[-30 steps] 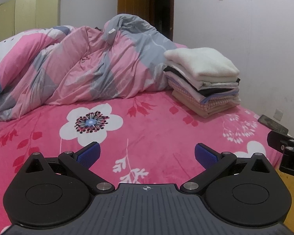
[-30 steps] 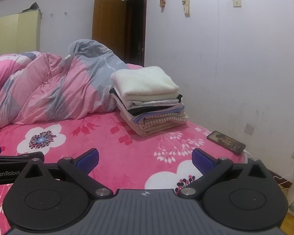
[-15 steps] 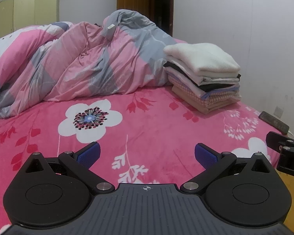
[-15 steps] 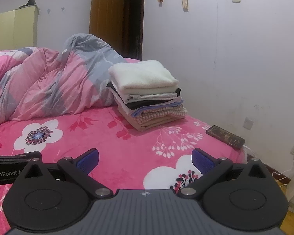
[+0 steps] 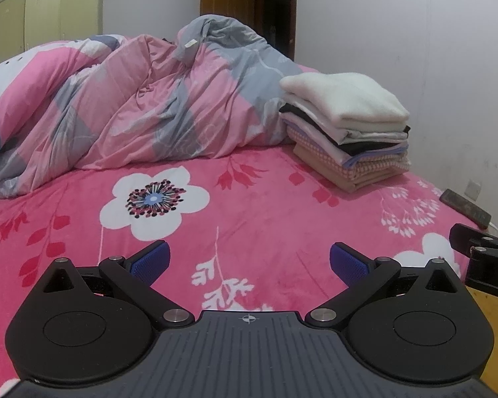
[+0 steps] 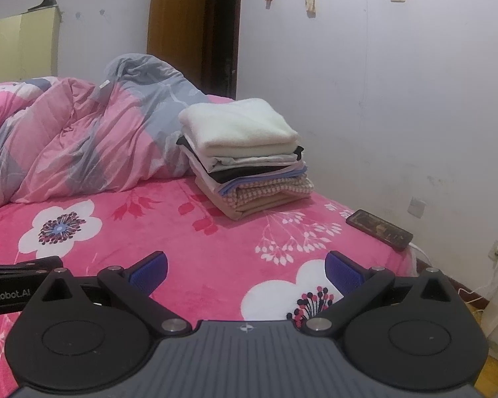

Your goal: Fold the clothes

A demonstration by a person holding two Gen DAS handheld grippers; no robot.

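Observation:
A stack of folded clothes (image 5: 348,132) (image 6: 245,156), with a cream fleece piece on top, rests on the pink flowered bedsheet (image 5: 249,205) (image 6: 215,248) near the right wall. My left gripper (image 5: 248,262) hovers open over the sheet's near part, nothing between its blue pads. My right gripper (image 6: 245,265) is open too, empty, low over the sheet in front of the stack. Each gripper's edge shows in the other view: the right gripper body (image 5: 481,258) at the far right, the left gripper body (image 6: 13,282) at the far left.
A crumpled pink and grey duvet (image 5: 132,106) (image 6: 83,142) fills the back of the bed. A dark phone (image 5: 466,208) (image 6: 378,230) lies at the bed's right edge by the white wall. A wooden door (image 6: 176,26) and yellow wardrobe (image 5: 49,16) stand behind.
Both views have shifted slightly, with the bed and stack sliding a little in frame. Both grippers stay open and empty.

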